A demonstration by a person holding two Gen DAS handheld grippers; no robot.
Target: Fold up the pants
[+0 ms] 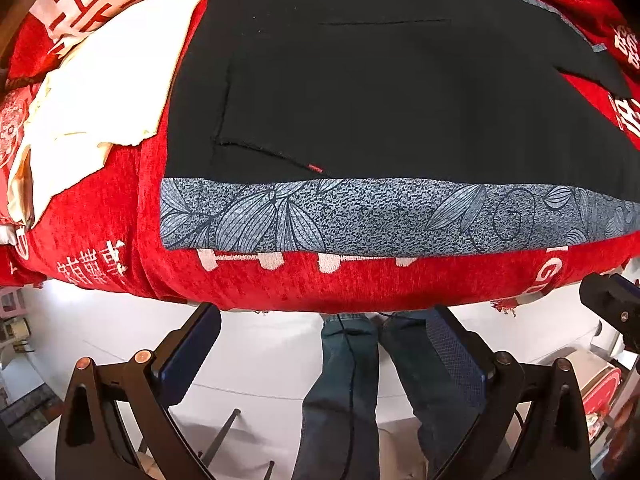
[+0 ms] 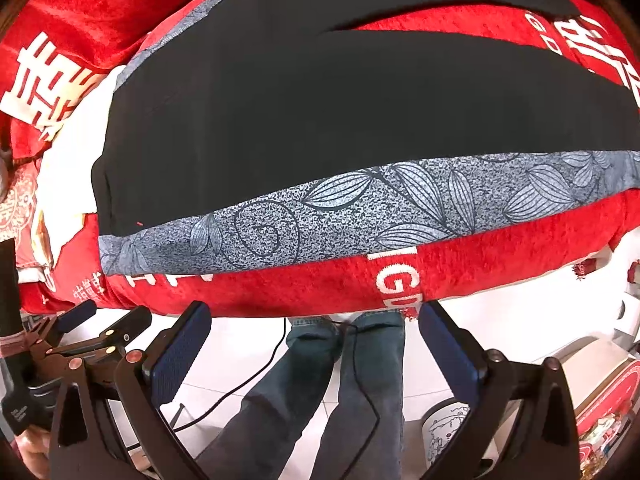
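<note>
Black pants (image 1: 380, 92) lie spread flat on a grey leaf-patterned cloth (image 1: 360, 216) over a red blanket; the waist end is at the left with a pocket seam, and the two legs (image 2: 440, 92) run off to the right, splitting apart. My left gripper (image 1: 324, 320) is open and empty, held off the near edge of the bed, below the pants. My right gripper (image 2: 314, 316) is open and empty too, just off the same edge. The left gripper (image 2: 104, 320) also shows at the left of the right wrist view.
A white cloth (image 1: 100, 92) lies crumpled on the red blanket (image 1: 100, 208) left of the pants. The person's jeans-clad legs (image 1: 352, 392) and a black cable (image 2: 248, 380) are over a white tiled floor below. Boxes and clutter (image 2: 600, 392) stand at the lower right.
</note>
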